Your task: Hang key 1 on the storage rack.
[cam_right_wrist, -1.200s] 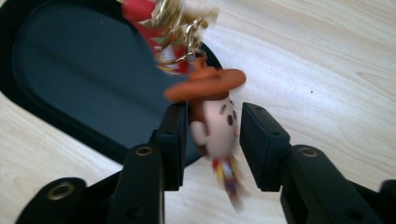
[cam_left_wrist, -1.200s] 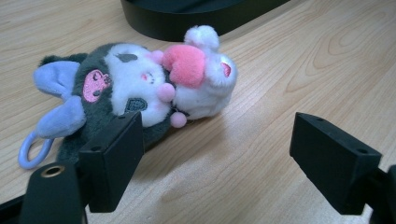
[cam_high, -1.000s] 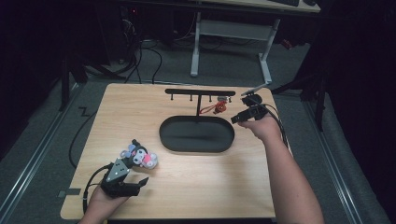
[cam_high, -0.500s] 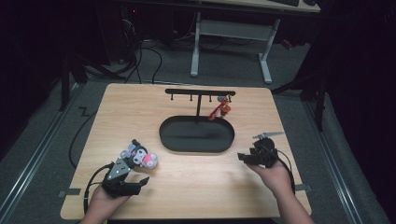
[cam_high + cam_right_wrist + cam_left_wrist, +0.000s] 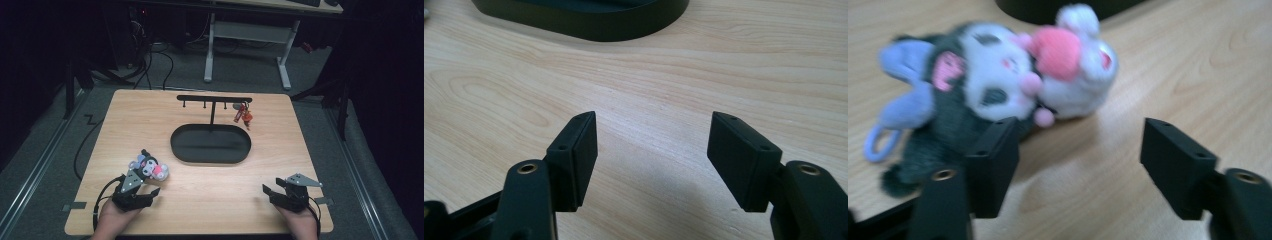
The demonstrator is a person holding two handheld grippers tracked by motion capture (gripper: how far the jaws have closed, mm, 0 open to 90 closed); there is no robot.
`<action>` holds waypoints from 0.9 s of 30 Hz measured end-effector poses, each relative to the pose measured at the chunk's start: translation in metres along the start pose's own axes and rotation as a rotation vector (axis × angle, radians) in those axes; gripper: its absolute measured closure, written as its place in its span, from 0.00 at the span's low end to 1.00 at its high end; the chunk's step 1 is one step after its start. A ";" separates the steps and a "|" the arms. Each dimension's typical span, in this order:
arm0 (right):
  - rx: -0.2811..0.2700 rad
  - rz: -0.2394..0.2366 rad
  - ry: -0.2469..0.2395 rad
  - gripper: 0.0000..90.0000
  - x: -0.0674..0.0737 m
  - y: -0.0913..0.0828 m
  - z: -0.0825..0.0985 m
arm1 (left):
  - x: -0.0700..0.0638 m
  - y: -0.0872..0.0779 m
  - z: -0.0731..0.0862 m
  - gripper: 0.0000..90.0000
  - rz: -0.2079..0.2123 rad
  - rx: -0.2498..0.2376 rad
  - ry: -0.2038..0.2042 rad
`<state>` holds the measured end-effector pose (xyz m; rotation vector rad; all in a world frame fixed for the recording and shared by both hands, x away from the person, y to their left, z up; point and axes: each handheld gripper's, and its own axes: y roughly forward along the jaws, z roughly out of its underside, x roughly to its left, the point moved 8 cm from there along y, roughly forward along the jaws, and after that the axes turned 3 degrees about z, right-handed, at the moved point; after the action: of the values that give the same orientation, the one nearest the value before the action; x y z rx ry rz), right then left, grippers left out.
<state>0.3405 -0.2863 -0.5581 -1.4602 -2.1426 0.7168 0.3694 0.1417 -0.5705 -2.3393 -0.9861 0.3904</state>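
Note:
Two plush keychains lie together at the table's front left: a black-and-white one with purple ears (image 5: pixel 968 90) and a white one with a pink patch (image 5: pixel 1073 60), seen also as a plush pair (image 5: pixel 150 167). My left gripper (image 5: pixel 141 181) (image 5: pixel 1080 135) sits just behind them. It is open, its jaws have just been closing, and its left pad (image 5: pixel 995 155) is against the dark plush with bare table in the gap. My right gripper (image 5: pixel 274 187) (image 5: pixel 654 125) is open over bare wood at the front right. Its jaws have just opened a little and nothing is between them.
A black hook rack (image 5: pixel 214 99) rises from a black oval tray (image 5: pixel 210 145) (image 5: pixel 589 20) at the table's middle. A red keychain (image 5: pixel 243 116) hangs at the rack's right end. Cables run off the table's (image 5: pixel 310 150) left edge to the floor.
My right hand has come back from the rack's right end to the table's front right, leaving the red keychain hanging there. The left hand has stayed beside the plush toys.

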 end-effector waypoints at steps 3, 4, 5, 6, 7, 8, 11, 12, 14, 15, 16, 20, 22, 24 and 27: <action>-0.009 -0.010 -0.017 0.41 0.003 0.002 -0.001 | 0.011 -0.014 -0.010 0.64 0.000 -0.089 -0.077; -0.009 -0.013 -0.019 0.41 0.005 0.002 -0.001 | 0.017 -0.018 -0.012 0.70 -0.020 -0.109 -0.095; -0.007 -0.019 -0.018 0.41 0.006 0.003 0.000 | 0.024 -0.021 -0.014 0.78 -0.048 -0.118 -0.095; -0.006 -0.022 -0.019 0.41 0.008 0.004 -0.001 | 0.032 -0.023 -0.015 0.86 -0.084 -0.109 -0.090; -0.008 -0.028 -0.026 0.42 0.010 0.004 -0.001 | 0.041 -0.023 -0.016 0.93 -0.114 -0.090 -0.097; -0.008 -0.030 -0.031 0.42 0.011 0.004 -0.002 | 0.053 -0.023 -0.017 0.98 -0.150 -0.080 -0.121; -0.015 -0.045 -0.036 0.42 0.014 0.005 -0.004 | 0.077 -0.019 -0.019 1.00 -0.246 -0.054 -0.143; -0.019 -0.050 -0.033 0.42 0.015 0.006 -0.005 | 0.083 -0.016 -0.018 1.00 -0.258 -0.041 -0.153; -0.018 -0.056 -0.032 0.42 0.015 0.007 -0.006 | 0.093 -0.005 -0.012 1.00 -0.273 0.008 -0.188; -0.016 -0.061 -0.031 0.42 0.015 0.008 -0.006 | 0.095 0.001 -0.008 1.00 -0.274 0.033 -0.194; -0.010 -0.065 -0.023 0.42 0.015 0.008 -0.005 | 0.094 0.005 -0.006 1.00 -0.273 0.047 -0.188; -0.003 -0.081 -0.019 0.42 0.015 0.008 -0.003 | 0.072 0.015 -0.008 1.00 -0.225 0.057 -0.147; 0.004 -0.084 -0.011 0.42 0.014 0.008 -0.002 | 0.059 0.019 -0.012 1.00 -0.206 0.058 -0.118; 0.008 -0.084 -0.013 0.42 0.012 0.009 -0.001 | 0.046 0.026 -0.018 1.00 -0.181 0.063 -0.092; 0.011 -0.086 -0.006 0.42 0.012 0.007 0.000 | 0.026 0.038 -0.024 1.00 -0.144 0.073 -0.052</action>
<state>0.3415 -0.2730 -0.5618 -1.3526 -2.1880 0.7018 0.4200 0.1295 -0.5754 -2.1874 -1.1377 0.4246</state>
